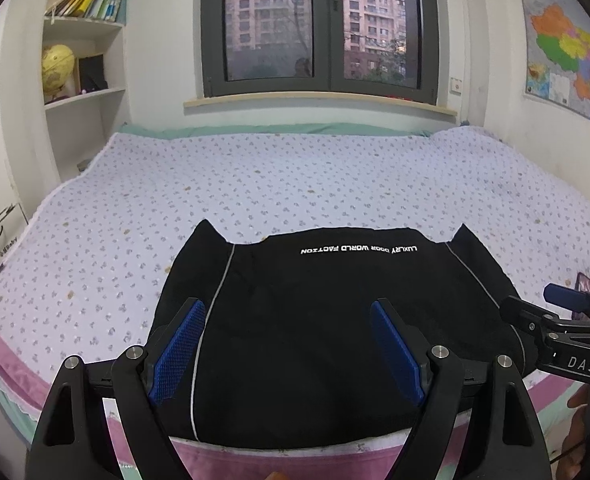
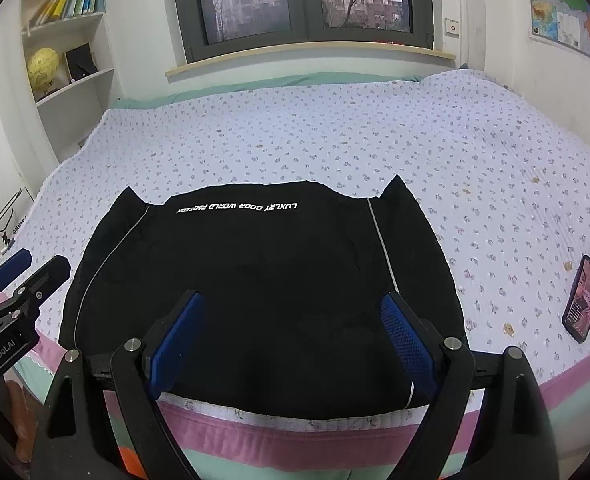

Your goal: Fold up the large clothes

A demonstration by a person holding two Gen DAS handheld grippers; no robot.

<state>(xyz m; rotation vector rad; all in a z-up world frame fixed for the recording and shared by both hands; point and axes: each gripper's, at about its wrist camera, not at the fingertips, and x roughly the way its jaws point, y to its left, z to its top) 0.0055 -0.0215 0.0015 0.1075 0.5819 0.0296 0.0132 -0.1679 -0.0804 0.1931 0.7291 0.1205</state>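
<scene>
Left wrist view: left gripper [image 1: 287, 320] held wide apart, blue pads [image 1: 177, 354] clamping nothing, poised above the near edge of the bed [image 1: 95, 208]. Directly beneath and ahead of it, black garment [image 1: 327, 320] lying folded on the floral sheet, white lettering (upside down from here) near its far edge, grey piping down each side. Off to its right, right gripper [image 1: 535, 312] just beside the garment's edge. Farther ahead, bare sheet, then window [image 1: 319, 28]; bookshelf [image 1: 83, 40] with a yellow globe [image 1: 57, 66] far left, wall map [image 1: 571, 52] far right.

Right wrist view: right gripper [image 2: 291, 320] likewise spread open and holding nothing, over the garment [image 2: 255, 280]. Phone [image 2: 583, 298] on the sheet to its right, well apart from the garment; left gripper [image 2: 35, 270] at the left edge.
</scene>
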